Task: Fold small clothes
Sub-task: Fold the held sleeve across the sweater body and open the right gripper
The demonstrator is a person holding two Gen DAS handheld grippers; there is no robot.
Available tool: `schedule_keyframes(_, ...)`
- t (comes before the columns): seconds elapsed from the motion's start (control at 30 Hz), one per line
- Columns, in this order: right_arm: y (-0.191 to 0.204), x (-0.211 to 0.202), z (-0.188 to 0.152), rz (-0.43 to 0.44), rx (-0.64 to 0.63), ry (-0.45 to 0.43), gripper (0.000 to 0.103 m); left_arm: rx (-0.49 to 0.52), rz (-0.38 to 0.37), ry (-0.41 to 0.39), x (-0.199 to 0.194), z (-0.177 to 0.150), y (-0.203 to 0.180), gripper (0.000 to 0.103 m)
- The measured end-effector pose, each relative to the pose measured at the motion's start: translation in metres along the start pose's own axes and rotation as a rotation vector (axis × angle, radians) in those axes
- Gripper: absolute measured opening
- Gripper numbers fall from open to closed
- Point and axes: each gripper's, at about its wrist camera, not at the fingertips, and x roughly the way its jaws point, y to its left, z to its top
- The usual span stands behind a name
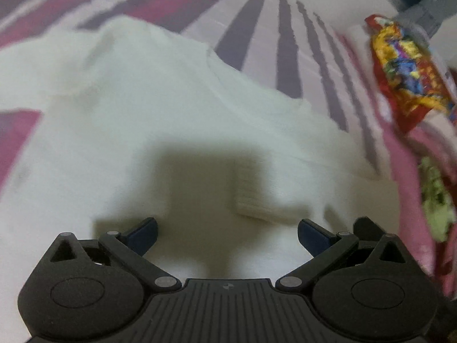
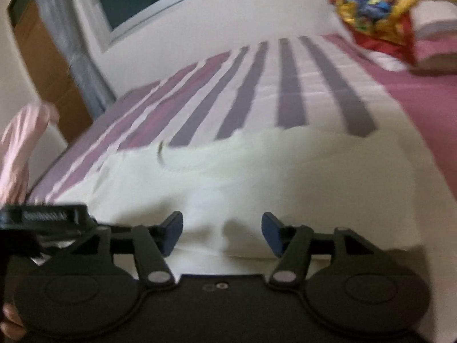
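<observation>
A: Where's the garment rn?

B: White shirt (image 1: 171,108) lies spread on the striped bedsheet (image 1: 285,43), right under both your tools. Your left gripper (image 1: 227,233) hangs over it w/ fingers spread wide, nothing between them. A small ribbed bit, prob a cuff or hem (image 1: 254,197), sits just ahead of the gap, in the tool's shadow.

A: And the right one?

B: Your right gripper (image 2: 222,233) is also spread wide, nothing pinched. It's low over the shirt (image 2: 257,177); a raised wrinkle sits between the blue pads (image 2: 172,233). Can't tell if the pads touch the cloth, pic's blurry.

A: Edges?

B: In the right view the shirt's far edge runs ragged across the purple stripes; neckline curve (image 2: 162,157) is far-left. In the left view the edge slants down toward the right.

A: Room to move?

B: Bare sheet (image 2: 285,85) beyond the far edge, up to the wall (image 2: 228,14). To the right it's tighter: colourful bundle (image 1: 405,68) and pink cloth (image 1: 414,185) near the shirt's right edge.
</observation>
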Motion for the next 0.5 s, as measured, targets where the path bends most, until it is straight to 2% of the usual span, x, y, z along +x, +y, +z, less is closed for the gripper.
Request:
schedule_keyframes(0.13, -0.019, -0.011, 0.001, -0.014, 0.023, -0.028, 0.066, -0.072, -0.082, -0.014, 0.007, -0.001, -0.001, 0.103)
schedule_keyframes(0.27, -0.025, -0.013, -0.001, -0.007, 0.033, -0.030, 0.068, -0.128, -0.113, -0.024, 0.013, -0.003, 0.001, 0.100)
schedule_keyframes(0.3, -0.026, -0.012, -0.001, -0.005, 0.039, -0.029, 0.070, -0.142, -0.125, -0.031, 0.014, -0.003, 0.001, 0.075)
schedule_keyframes(0.37, -0.028, -0.011, -0.001, -0.003, 0.052, -0.032, 0.071, -0.186, -0.177, 0.000, 0.022, -0.003, 0.004, 0.046)
schedule_keyframes(0.43, -0.029, -0.012, -0.002, -0.001, 0.055, -0.032, 0.071, -0.239, -0.195, 0.018, 0.029, -0.006, 0.008, 0.046)
schedule_keyframes(0.5, -0.029, -0.012, -0.004, 0.001, 0.056, -0.035, 0.072, -0.242, -0.190, 0.011, 0.032, -0.006, 0.007, 0.047)
